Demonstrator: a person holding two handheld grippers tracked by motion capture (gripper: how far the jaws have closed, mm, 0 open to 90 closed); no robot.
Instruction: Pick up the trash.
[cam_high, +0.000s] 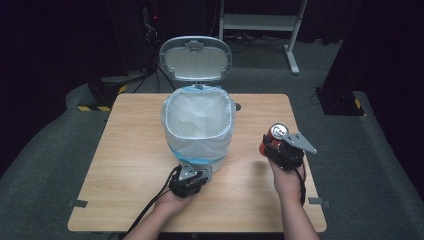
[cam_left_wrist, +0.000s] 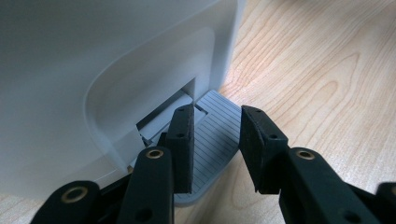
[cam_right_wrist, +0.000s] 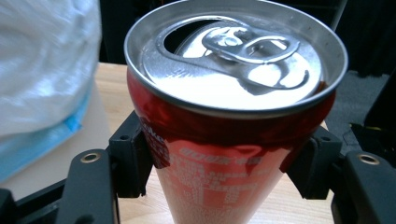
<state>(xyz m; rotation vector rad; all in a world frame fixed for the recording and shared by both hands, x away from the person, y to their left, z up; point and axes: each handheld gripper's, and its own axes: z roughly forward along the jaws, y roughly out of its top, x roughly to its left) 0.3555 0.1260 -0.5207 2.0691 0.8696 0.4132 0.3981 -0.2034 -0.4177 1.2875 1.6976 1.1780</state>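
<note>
A white pedal bin (cam_high: 200, 146) lined with a clear bag stands mid-table, its lid (cam_high: 196, 59) swung up. My left gripper (cam_high: 194, 171) is at the bin's front base. In the left gripper view its jaws (cam_left_wrist: 217, 119) stand apart over the grey ribbed pedal (cam_left_wrist: 212, 156), with nothing clamped between them. To the right of the bin my right gripper (cam_high: 274, 146) hangs above the table, shut on an upright red drink can (cam_high: 278, 132). Up close, the can (cam_right_wrist: 224, 154) has an opened tab top, and the black pads (cam_right_wrist: 133, 158) press its sides.
The wooden table (cam_high: 125, 165) has bare room left and right of the bin. The bag's blue edge (cam_right_wrist: 70, 126) lies just left of the can. Dark floor, a white frame (cam_high: 260, 22) and black equipment surround the table.
</note>
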